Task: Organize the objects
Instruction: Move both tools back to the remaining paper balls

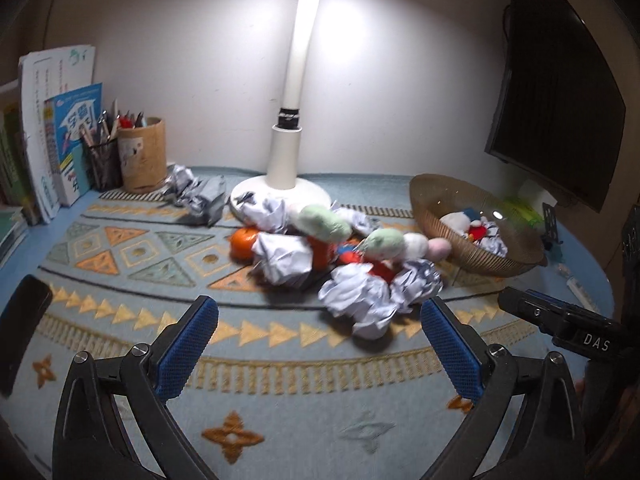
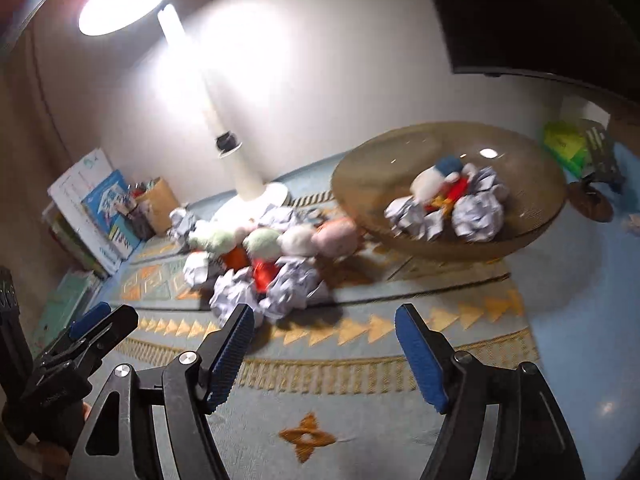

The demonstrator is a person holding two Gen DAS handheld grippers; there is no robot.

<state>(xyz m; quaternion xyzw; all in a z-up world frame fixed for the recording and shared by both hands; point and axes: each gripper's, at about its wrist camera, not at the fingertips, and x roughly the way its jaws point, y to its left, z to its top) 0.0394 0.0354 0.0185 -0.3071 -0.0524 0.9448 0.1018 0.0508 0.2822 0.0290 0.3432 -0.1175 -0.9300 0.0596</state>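
A: What is in the basket [image 2: 360,184]?
B: Paper balls [image 2: 478,212] and a small toy [image 2: 434,178]; more paper, soft toys [image 1: 384,242] and an orange [image 1: 244,243] lie piled beside it on the mat [image 1: 132,248].
A: The grippers?
B: Left gripper [image 1: 318,346] and right gripper [image 2: 324,354] both spread wide, holding nothing, over bare mat near the pile.

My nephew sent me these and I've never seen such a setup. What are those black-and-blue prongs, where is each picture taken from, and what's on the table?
Each picture comes from a camera on a hand-held claw, looking out along its two blue-padded fingers. One shows the left claw, the other the right claw; both are open and hold nothing. Ahead on the patterned mat lies a pile of crumpled paper balls, soft toys and an orange. A woven basket on the right already holds some paper and toys. A white lamp stands behind, with books and pen cups on the left.
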